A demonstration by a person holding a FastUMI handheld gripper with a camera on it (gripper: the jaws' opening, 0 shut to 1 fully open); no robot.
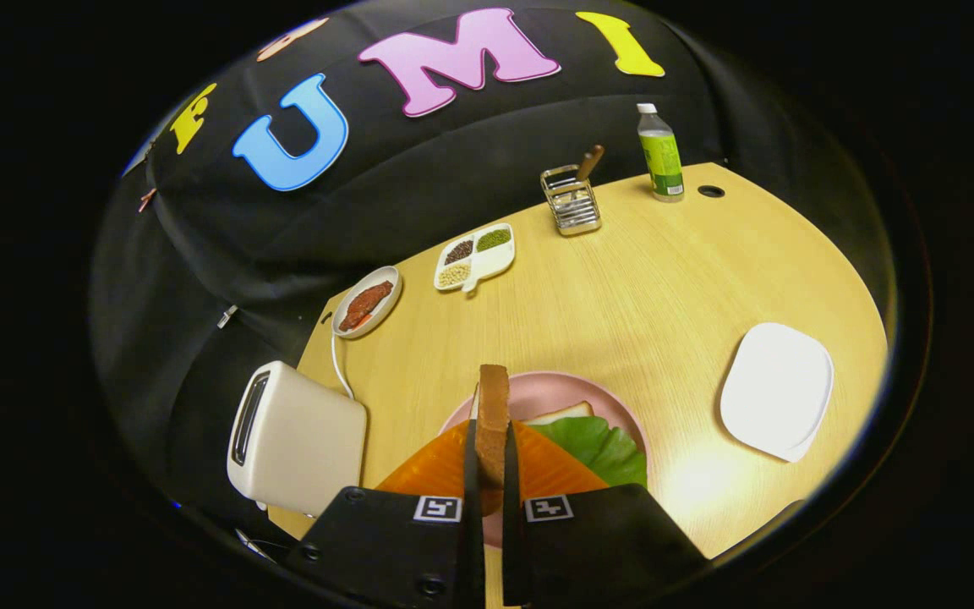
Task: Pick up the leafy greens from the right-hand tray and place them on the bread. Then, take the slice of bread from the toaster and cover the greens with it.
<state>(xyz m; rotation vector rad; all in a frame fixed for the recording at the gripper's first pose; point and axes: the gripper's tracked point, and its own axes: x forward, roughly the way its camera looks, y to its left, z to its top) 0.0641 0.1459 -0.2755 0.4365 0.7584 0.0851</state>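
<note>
Jaws pinch the bread slice [493, 419] edge-on, its long axis pointing ahead. Greens [601, 447] on the pink plate [555, 391] lie just below, slightly right. Slice likely needs laying flat.

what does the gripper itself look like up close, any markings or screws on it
The gripper has two thin, flat fingers rising from two black angular housing blocks. Each block carries a small square black-and-white marker tag near the finger base, and round screws sit along the blocks' edges. No cables visible.
</note>
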